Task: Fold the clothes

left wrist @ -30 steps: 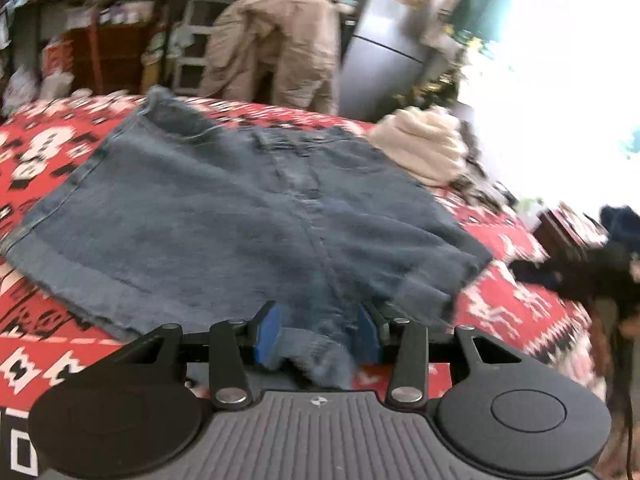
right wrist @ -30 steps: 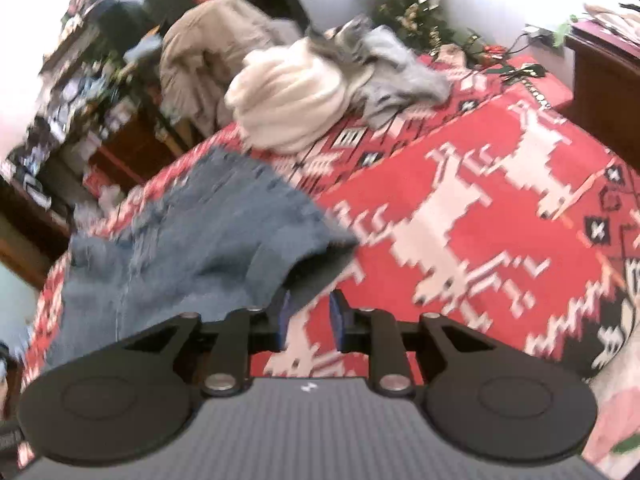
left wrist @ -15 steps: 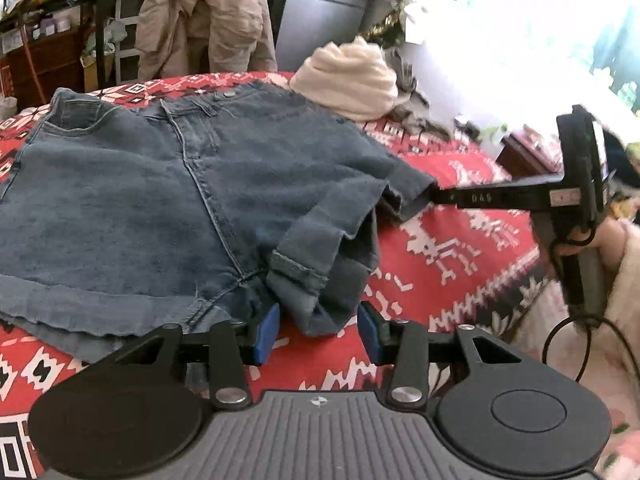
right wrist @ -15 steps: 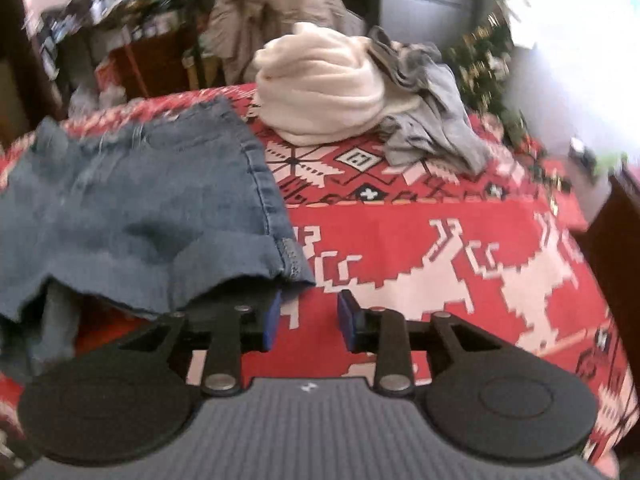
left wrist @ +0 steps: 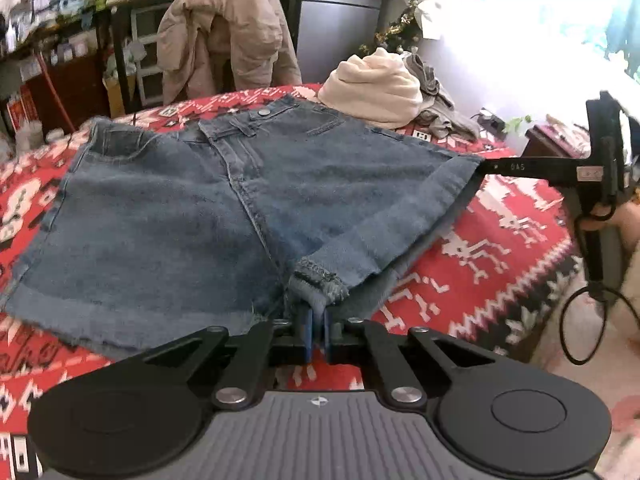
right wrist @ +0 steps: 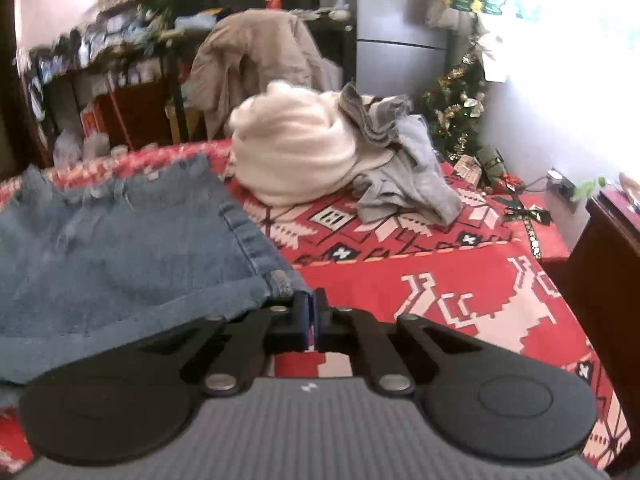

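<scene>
Blue denim shorts (left wrist: 168,216) lie spread front-up on a red patterned blanket (left wrist: 500,248), waistband away from me. My left gripper (left wrist: 316,322) is shut on the frayed inner hem of the right leg, near the crotch. In the left wrist view my right gripper (left wrist: 482,166) reaches in from the right, its tip pinching that leg's outer hem corner. The right wrist view shows the right gripper (right wrist: 311,314) shut, with the shorts (right wrist: 120,260) and their hem corner running into its pads. A hand (left wrist: 624,220) holds the right gripper's handle.
A cream sweater (right wrist: 296,156) and a grey garment (right wrist: 404,176) are piled at the blanket's far side. A beige jacket (left wrist: 224,36) hangs on a chair behind. A dark wooden side table (right wrist: 612,264) stands at the right edge. Cluttered shelves (left wrist: 48,40) line the back left.
Both grippers went from open to shut on the right leg's hem, the left at the inner edge, the right at the outer corner. The leg now lies stretched flatter between them.
</scene>
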`<state>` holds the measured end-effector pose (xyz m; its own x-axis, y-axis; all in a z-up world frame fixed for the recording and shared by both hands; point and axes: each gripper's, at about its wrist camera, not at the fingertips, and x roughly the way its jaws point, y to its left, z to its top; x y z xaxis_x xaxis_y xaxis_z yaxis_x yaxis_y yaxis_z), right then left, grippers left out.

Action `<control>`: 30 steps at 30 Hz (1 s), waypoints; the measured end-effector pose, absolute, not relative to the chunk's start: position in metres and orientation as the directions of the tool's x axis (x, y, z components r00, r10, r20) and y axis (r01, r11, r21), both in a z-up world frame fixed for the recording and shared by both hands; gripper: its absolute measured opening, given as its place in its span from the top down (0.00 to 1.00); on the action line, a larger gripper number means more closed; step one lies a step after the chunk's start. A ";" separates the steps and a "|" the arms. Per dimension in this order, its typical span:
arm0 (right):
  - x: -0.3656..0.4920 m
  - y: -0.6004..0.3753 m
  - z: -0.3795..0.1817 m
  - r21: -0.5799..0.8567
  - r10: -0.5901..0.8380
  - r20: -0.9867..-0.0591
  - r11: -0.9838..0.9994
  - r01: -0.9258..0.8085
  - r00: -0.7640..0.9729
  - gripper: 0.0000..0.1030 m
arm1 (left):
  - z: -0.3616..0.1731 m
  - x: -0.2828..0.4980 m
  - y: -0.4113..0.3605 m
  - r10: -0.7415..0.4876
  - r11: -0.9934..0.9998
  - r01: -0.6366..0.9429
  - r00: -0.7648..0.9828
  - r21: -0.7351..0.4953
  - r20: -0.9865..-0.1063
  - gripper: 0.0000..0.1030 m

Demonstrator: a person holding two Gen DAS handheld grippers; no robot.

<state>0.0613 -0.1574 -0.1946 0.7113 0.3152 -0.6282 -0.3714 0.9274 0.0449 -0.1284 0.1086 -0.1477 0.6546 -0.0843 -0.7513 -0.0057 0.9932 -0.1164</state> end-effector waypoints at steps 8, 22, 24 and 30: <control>0.060 -0.165 -0.208 0.067 0.290 -0.685 0.939 -0.338 0.668 0.84 | -0.157 -0.143 0.108 -0.097 0.989 -0.021 0.659 -0.147 -0.746 0.62; -0.008 -0.141 -0.180 0.226 0.483 -0.669 0.856 -0.465 0.565 0.60 | -0.170 -0.153 0.167 -0.203 0.917 -0.119 0.681 -0.380 -0.704 0.60; -0.016 -0.131 -0.178 0.264 0.537 -0.665 0.819 -0.509 0.519 0.60 | -0.178 -0.147 0.174 -0.254 0.877 -0.144 0.671 -0.458 -0.697 0.60; -0.039 -0.094 -0.178 0.381 0.676 -0.669 0.669 -0.638 0.309 0.61 | -0.195 -0.144 0.192 -0.298 0.769 -0.239 0.687 -0.593 -0.662 0.62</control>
